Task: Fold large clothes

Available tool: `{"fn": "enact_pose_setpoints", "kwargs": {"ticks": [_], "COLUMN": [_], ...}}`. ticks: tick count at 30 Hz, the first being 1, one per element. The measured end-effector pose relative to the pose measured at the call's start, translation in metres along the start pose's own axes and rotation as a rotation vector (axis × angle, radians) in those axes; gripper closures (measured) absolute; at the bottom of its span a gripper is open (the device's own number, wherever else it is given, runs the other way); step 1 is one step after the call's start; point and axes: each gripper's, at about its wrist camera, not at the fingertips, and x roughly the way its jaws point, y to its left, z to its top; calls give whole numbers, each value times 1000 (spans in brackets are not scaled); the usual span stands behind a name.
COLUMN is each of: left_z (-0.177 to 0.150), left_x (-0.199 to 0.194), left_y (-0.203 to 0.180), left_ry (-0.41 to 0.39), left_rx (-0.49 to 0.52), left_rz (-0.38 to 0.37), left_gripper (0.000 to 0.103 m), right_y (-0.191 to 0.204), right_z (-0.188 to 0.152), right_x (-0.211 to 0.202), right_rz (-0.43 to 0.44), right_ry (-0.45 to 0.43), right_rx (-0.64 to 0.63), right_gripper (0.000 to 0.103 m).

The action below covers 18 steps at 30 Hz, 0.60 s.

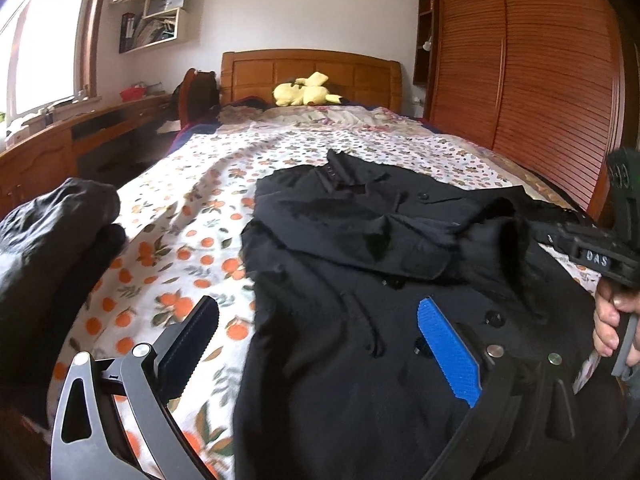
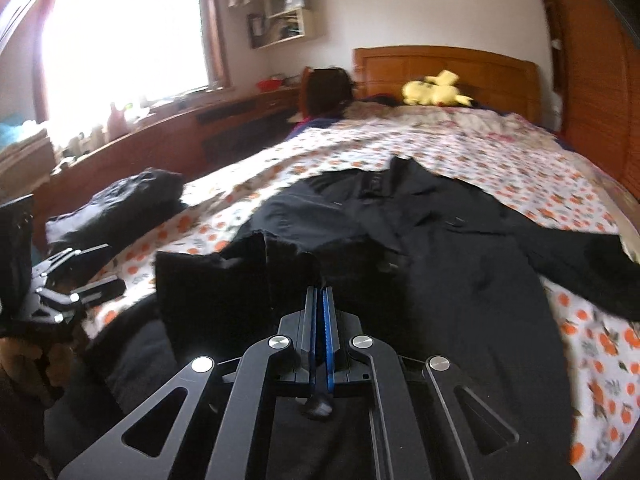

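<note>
A large black coat [image 1: 360,280] lies spread on the flower-printed bed sheet [image 1: 192,208], collar toward the headboard. My left gripper [image 1: 318,302] is open wide over the coat's left edge. Its black finger [image 1: 196,340] hangs above the sheet and its blue pad [image 1: 448,352] above the cloth, with nothing gripped. A hand [image 1: 608,320] holds my right gripper [image 1: 560,232] at the coat's right side. In the right wrist view that gripper [image 2: 320,290] is shut, its tips pinching a raised fold of the coat [image 2: 224,280]. One sleeve [image 2: 592,276] lies out to the right.
A pile of dark clothes [image 1: 52,240] sits at the bed's left edge. A yellow plush toy [image 1: 304,92] rests by the wooden headboard [image 1: 312,68]. A slatted wardrobe [image 1: 520,80] stands close on the right, and a desk [image 1: 80,132] runs under the window on the left.
</note>
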Motion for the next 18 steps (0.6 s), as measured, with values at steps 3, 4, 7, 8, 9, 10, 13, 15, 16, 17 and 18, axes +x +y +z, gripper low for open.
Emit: {"fn": "enact_pose_setpoints", "kwargs": {"ticks": [3,4,7,8,9,10,13,15,16,17,18], "left_z": [7,9,14,15,15,15,13,10,8,7,5], "left_x": [12,16,26,30,32,36,46,50,54,55,56], "left_y": [-9,-12,-21,-25,-28,-32,-37,-38,-37,-36,-35], "left_ry": [-17,-20,-32,-37,-42,-47,-48,-43,-38,-37,-36], "left_rx": [8,11,19,24,29,35,53,55,53,51,48], "left_rz": [-17,-23,-38,-46,-53,-63,-71,-72,-74,-75,-75], "left_gripper": [3,3,3,3,3,3,3,3,3,3,3], "right_y": [-21,-25,-38,-43,-45,-50,-61,-66,-67,-67,-64], "right_z": [-9,-12,-19,-22,-23,-25,-31,-34,-35,-36,-36], "right_x": [-7,-9,-12,-14,-15,-16,-18,-20,-22,-24,-26], "right_rz": [-38,-49,-83,-99,-107,-120,-157,-175,-178,-184,-186], "right_ry": [4,5,10,11,11,14,25,32,31,28,25], "right_rx": [42,50,75,81,85,92,102,111,111,107,102], "right_gripper": [100,99,96,96,95,93,93,93,91,85,82]}}
